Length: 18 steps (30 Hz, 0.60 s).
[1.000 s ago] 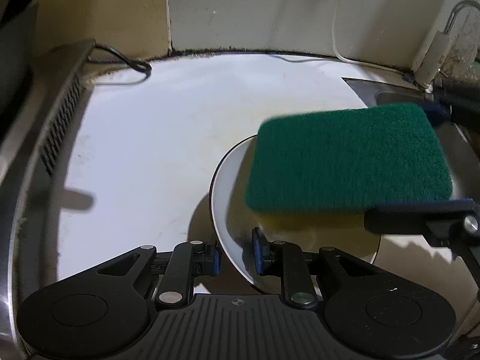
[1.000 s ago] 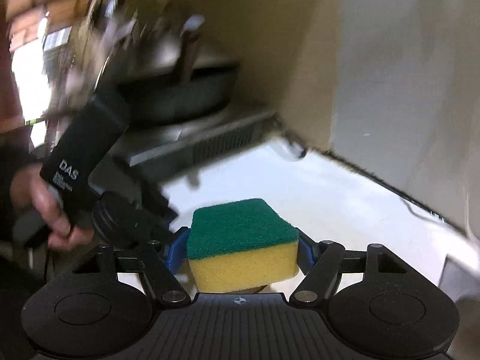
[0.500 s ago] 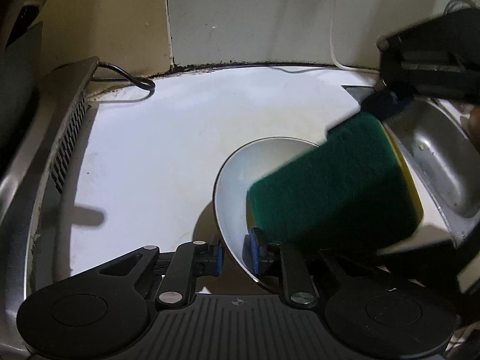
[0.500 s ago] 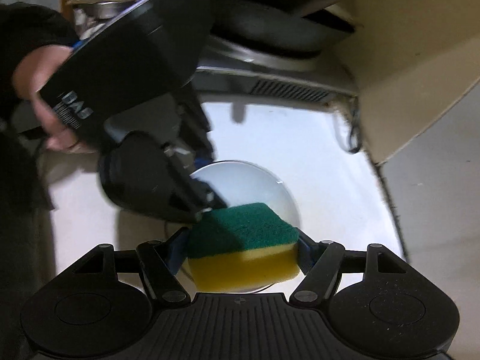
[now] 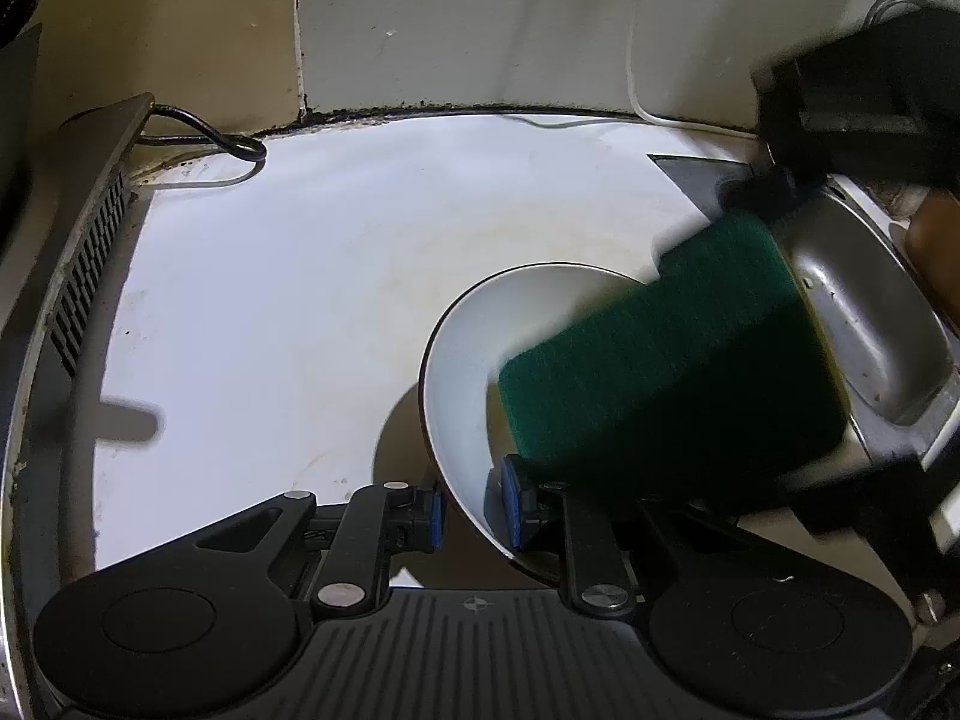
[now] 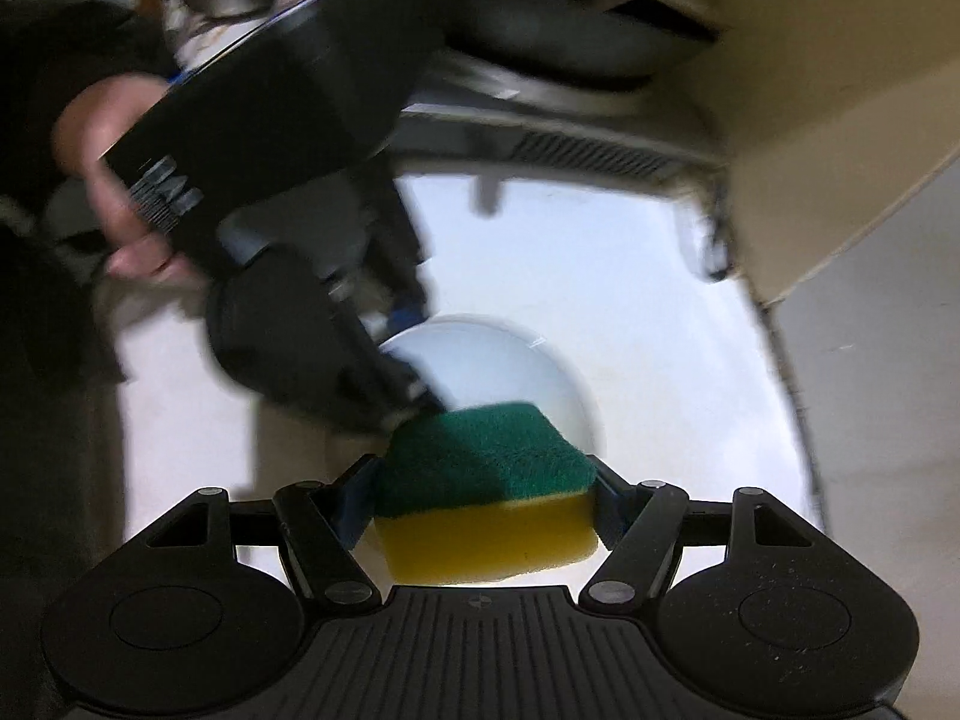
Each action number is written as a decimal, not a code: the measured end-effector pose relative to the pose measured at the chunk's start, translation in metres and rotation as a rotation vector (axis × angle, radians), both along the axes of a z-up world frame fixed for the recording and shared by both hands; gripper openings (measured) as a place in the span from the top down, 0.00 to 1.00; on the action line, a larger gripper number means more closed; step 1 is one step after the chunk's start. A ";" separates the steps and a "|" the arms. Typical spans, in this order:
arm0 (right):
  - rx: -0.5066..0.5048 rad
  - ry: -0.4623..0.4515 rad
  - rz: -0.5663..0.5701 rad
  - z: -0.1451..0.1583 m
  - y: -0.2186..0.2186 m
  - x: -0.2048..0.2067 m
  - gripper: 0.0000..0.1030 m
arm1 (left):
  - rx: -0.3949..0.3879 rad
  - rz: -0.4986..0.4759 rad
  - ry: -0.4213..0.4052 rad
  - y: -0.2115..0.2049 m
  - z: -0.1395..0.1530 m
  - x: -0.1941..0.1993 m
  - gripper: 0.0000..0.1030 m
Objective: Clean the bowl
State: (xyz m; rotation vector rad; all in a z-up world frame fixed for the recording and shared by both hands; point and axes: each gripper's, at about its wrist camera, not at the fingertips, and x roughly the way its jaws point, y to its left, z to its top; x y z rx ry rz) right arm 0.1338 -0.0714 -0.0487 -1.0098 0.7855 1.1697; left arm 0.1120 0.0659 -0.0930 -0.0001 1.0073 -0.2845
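A white bowl (image 5: 474,372) stands tilted on the white counter (image 5: 270,300). My left gripper (image 5: 473,510) grips its near rim with one blue pad on each side, and its jaws are opening slightly. A green and yellow sponge (image 5: 672,360) lies green side up over the right part of the bowl. In the right wrist view my right gripper (image 6: 485,504) is shut on the sponge (image 6: 480,456), just above the bowl (image 6: 498,360). The left gripper (image 6: 414,360) and the hand (image 6: 120,192) that holds it show blurred at the bowl's left edge.
A steel sink (image 5: 864,324) lies to the right of the bowl. A metal appliance with a vent grille (image 5: 90,276) borders the counter's left side, and a black cable (image 5: 228,144) runs behind it. The wall (image 5: 480,30) closes the back.
The right gripper rolled and swung over the bowl. The sponge turned from lying square across the bowl to slanting over its right side. The left gripper kept its hold on the rim.
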 end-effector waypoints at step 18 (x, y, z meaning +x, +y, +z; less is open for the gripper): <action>-0.019 -0.087 -0.036 0.006 -0.006 0.007 0.32 | 0.028 0.021 -0.012 -0.002 0.003 -0.001 0.78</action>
